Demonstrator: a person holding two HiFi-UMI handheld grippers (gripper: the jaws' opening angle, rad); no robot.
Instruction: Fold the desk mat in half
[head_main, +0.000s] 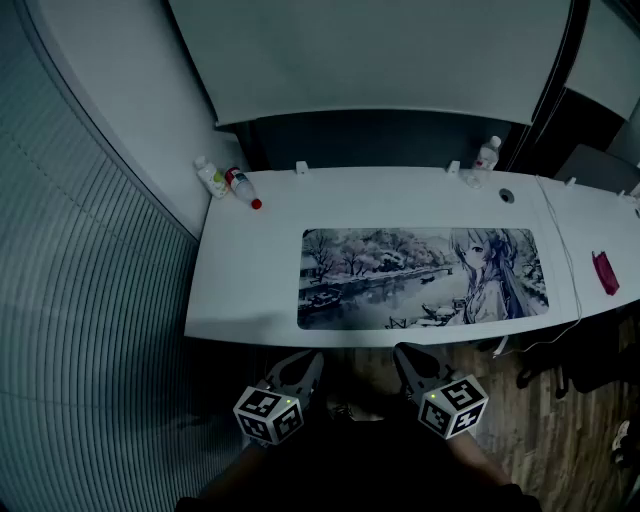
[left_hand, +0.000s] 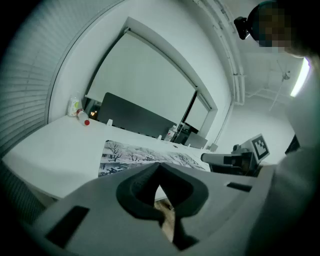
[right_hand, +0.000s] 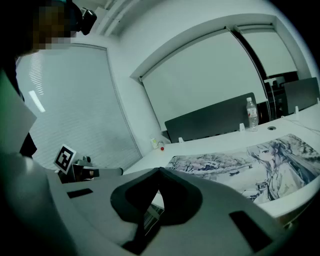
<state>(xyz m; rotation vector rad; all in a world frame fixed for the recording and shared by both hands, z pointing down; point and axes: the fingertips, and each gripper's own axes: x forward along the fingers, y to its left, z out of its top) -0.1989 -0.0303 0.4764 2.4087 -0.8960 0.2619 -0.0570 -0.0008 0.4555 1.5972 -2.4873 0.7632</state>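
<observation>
The desk mat (head_main: 420, 278) lies flat and unfolded near the front edge of the white desk (head_main: 250, 285). My left gripper (head_main: 310, 358) and right gripper (head_main: 403, 353) hang just short of that edge, both jaws clenched on nothing.

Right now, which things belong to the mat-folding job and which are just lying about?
Job: desk mat, flat on the desk; left claw and right claw, both shut, empty.
Lying about: pale bottle and red-capped bottle, back left; clear bottle, back right; red item, far right.
</observation>
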